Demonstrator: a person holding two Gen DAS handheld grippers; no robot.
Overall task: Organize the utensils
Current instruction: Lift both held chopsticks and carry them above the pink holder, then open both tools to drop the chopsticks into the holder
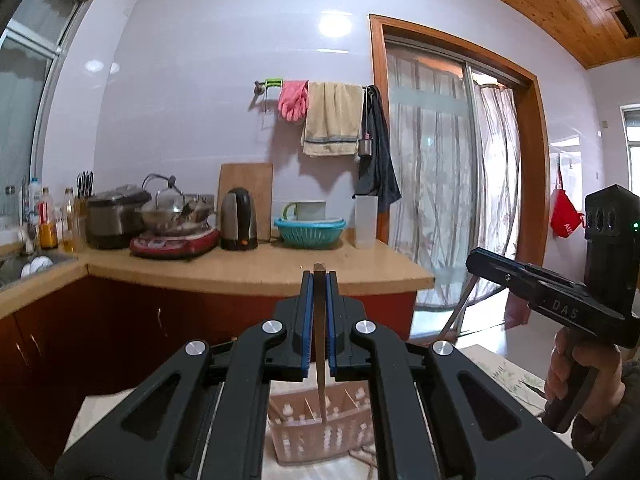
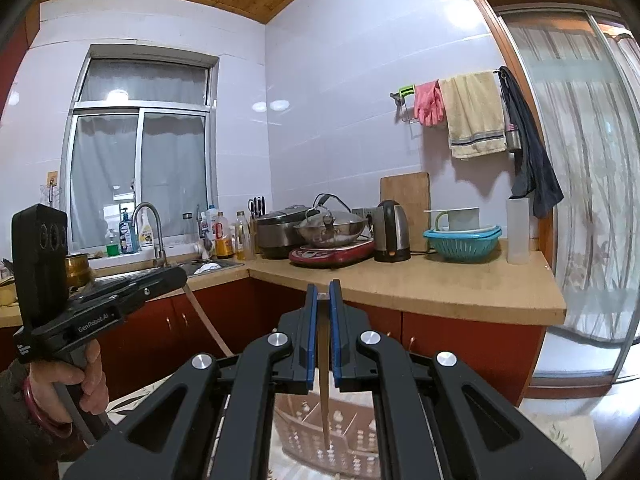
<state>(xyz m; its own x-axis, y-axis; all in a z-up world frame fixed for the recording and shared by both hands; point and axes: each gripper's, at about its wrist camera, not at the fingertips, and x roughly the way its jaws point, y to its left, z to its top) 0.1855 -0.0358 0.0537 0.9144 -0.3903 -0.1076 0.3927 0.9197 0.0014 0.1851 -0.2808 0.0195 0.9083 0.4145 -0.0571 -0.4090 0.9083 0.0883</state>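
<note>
In the left wrist view my left gripper [image 1: 319, 276] is shut on a thin brown chopstick [image 1: 320, 340]. The stick stands upright between the blue pads [image 1: 307, 320], and its lower end hangs over a pinkish slotted utensil basket [image 1: 344, 428]. In the right wrist view my right gripper [image 2: 323, 288] is shut on a second chopstick [image 2: 323, 380], whose tip points down into the same basket [image 2: 360, 444]. Each view also shows the other tool from the side: the right gripper [image 1: 476, 260] and the left gripper [image 2: 180, 276], the latter with its chopstick [image 2: 208, 320] slanting down. A hand [image 2: 80, 380] holds each grip.
The basket stands on a table with a floral cloth [image 1: 500, 372]. Beyond it runs a wooden kitchen counter [image 2: 440, 288] with a kettle [image 2: 394, 232], a wok on a hob [image 2: 332, 232], a teal colander [image 2: 462, 242] and a sink [image 2: 208, 268]. A sliding glass door [image 2: 580, 200] is at the right.
</note>
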